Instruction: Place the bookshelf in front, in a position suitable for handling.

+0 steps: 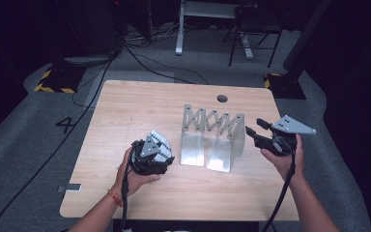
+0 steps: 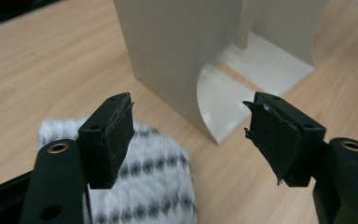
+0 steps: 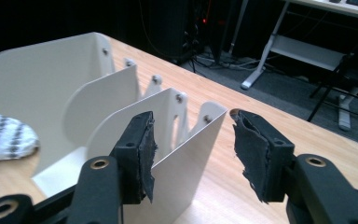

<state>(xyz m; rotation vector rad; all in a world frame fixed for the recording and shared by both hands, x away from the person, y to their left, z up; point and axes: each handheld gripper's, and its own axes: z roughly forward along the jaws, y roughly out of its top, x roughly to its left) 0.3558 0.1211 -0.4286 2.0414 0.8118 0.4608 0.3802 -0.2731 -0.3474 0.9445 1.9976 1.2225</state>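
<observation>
Nearest you, your left gripper [image 1: 160, 155] hangs over the near left of the table [image 1: 125, 111], jaws apart and empty. The white metal rack [image 1: 212, 137] stands mid-table, just right of it. The patterned cloth [image 2: 154, 177] lies on the table under that gripper's jaws, left of the rack. Your right gripper [image 1: 256, 130] hovers off the rack's right end, jaws apart, gripping nothing.

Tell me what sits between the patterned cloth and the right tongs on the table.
The white metal rack with upright dividers stands between the patterned cloth and the right tongs. The high view shows it; the right gripper view shows the cloth beyond the rack.
</observation>
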